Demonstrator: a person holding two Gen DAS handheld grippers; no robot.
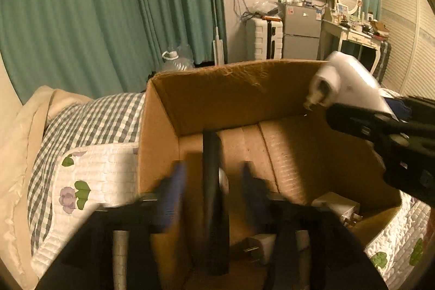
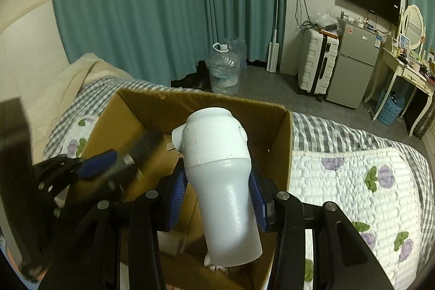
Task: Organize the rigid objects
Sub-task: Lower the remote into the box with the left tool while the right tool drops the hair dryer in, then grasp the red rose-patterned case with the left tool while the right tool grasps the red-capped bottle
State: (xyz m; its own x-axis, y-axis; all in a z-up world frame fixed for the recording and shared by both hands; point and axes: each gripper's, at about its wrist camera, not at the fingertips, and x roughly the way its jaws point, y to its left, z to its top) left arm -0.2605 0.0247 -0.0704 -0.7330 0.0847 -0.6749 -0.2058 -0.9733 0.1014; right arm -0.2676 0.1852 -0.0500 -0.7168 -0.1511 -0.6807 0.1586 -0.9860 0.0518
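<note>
My right gripper (image 2: pixel 217 197) holds the white plastic bottle-shaped appliance (image 2: pixel 220 181) in its fingers, above the open brown cardboard box (image 2: pixel 288 154) on the bed. My left gripper (image 1: pixel 210 181), fingers wide, straddles a long black bar (image 1: pixel 213 195) inside, seemingly just released. Next I judge: lower and release.

Left tongs (image 1: pixel 212 181) motion-blurred; black bar (image 1: pixel 214 208) unidentifiable.
</note>
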